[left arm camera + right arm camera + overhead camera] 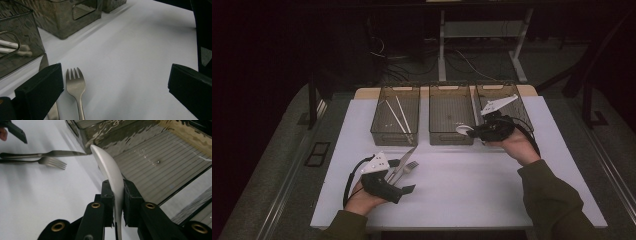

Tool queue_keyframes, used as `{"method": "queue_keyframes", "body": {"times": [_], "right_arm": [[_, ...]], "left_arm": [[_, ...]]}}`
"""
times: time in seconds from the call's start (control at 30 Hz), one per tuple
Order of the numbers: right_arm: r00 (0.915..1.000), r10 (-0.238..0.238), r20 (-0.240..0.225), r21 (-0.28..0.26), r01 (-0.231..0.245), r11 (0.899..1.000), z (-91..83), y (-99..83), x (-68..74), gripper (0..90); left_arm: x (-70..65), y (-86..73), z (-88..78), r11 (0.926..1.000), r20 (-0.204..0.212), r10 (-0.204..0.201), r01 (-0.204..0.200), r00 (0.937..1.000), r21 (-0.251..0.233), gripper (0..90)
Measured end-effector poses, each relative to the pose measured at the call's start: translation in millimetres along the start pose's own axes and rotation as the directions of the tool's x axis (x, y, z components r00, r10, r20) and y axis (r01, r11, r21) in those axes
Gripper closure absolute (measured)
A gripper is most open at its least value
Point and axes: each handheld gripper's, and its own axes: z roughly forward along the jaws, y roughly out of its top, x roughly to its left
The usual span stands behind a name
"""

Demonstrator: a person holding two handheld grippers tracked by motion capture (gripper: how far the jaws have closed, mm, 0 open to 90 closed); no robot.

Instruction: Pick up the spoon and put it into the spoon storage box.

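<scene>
While the left gripper [404, 176] rests low on the white table [462, 190] with its jaws spread wide and nothing between them, the fork [75, 86] and knife [408, 156] lie side by side just ahead of it, so it would do well to wait there rather than reach across. Its hand [362, 200] sits near the table's front edge, the gripper aimed forward toward the left bin [395, 116], which holds pale chopsticks [398, 116]. Over at the middle bin [450, 116], the right gripper [473, 131] clamps a white spoon [110, 172] by its handle, the bowl sticking out ahead over the bin's near wall. To finish well, I would carry the bowl fully past that wall, lower it close to the ribbed floor, and only then part the jaws. Its hand [517, 145] is raised above the table, wrist angled inward, sleeve trailing back to the right.
</scene>
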Motion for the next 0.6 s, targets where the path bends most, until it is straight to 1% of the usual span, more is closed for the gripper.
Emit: {"method": "queue_keyframes", "body": {"times": [0.23,0.4,0.43,0.53,0.6], "right_arm": [[0.9999,0.010,0.007,-0.007,-0.010,1.000,2.4,18.2,-8.7,80.1],[1.0000,0.008,0.004,0.001,-0.008,1.000,9.9,31.2,-14.2,80.1],[1.0000,0.007,0.005,0.002,-0.007,1.000,11.7,33.8,-15.2,80.1],[1.0000,0.006,0.002,0.005,-0.006,1.000,17.1,41.4,-18.1,80.1],[1.0000,0.007,0.001,0.005,-0.007,1.000,21.3,46.4,-19.5,80.1]], "left_arm": [[-0.1,0.1,-0.1,1.0000,0.001,-0.001,0.001,1.0000,0.000,0.0],[-0.2,0.1,0.2,1.0000,0.002,-0.001,0.001,1.0000,-0.002,0.0],[0.0,0.1,0.0,1.0000,0.003,0.005,-0.005,1.0000,0.002,0.0],[-0.5,0.1,0.4,1.0000,0.002,-0.005,0.005,1.0000,-0.007,0.0],[0.1,0.1,-0.1,1.0000,0.003,-0.001,0.001,1.0000,-0.004,0.0]]}}
